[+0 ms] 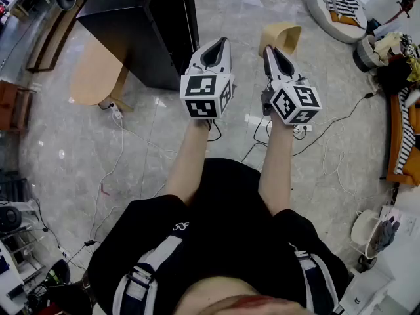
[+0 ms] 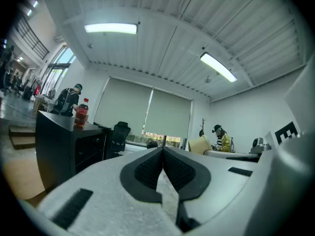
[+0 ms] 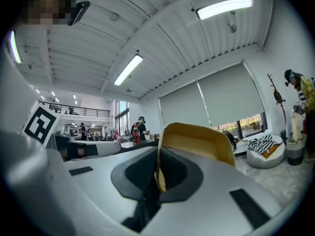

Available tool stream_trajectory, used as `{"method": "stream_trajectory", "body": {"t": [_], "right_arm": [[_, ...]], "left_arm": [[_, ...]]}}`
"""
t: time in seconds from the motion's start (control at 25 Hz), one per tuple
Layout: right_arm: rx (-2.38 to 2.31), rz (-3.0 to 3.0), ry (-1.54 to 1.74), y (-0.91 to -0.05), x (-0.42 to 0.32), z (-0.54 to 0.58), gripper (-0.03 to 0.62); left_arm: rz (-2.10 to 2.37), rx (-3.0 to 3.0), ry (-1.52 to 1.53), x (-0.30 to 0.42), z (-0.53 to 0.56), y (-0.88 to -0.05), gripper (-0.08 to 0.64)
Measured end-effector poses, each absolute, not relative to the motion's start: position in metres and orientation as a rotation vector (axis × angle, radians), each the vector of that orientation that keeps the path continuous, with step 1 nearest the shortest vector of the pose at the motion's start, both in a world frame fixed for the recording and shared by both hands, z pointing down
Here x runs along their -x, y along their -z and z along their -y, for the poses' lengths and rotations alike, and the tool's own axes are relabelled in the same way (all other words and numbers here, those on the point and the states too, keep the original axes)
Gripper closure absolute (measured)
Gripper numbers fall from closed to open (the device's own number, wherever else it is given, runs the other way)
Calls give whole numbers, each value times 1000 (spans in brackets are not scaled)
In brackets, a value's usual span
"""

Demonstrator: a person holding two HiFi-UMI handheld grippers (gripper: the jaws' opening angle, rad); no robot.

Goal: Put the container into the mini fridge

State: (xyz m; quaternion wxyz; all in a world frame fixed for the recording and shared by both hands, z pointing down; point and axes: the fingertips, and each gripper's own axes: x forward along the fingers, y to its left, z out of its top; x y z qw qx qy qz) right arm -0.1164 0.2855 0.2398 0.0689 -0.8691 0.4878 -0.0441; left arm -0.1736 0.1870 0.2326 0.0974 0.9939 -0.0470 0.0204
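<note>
While I hold both claws raised over the marble floor point(image 1: 164, 130), my right gripper point(image 1: 270, 50) is clamped on the thin wall of the tan container point(image 1: 281, 35), with the cup's open body standing beyond the jaw tips. My left gripper point(image 1: 215, 46) has its jaws pressed together with nothing between them. The black mini fridge point(image 1: 141, 25) stands ahead to the left, well apart from the container. In the left gripper view a red soda bottle point(image 2: 81, 113) stands on a black counter point(image 2: 64, 141).
</note>
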Motion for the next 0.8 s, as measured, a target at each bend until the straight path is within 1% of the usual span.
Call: {"method": "stream_trajectory", "body": {"t": [0.32,0.56,0.8], "right_arm": [[2629,-1372,167,-260,105,-271,572],[2616,-1386,145,-253,94,-250,573],[2596,-1436,140,-257,64,-223,572]], "left_arm": [[160,-2916,-97,176,-150,-252,554],[157,-2916,-78,168,-134,-249,554],[185,-2920,-67,137,-113,-251,554]]}}
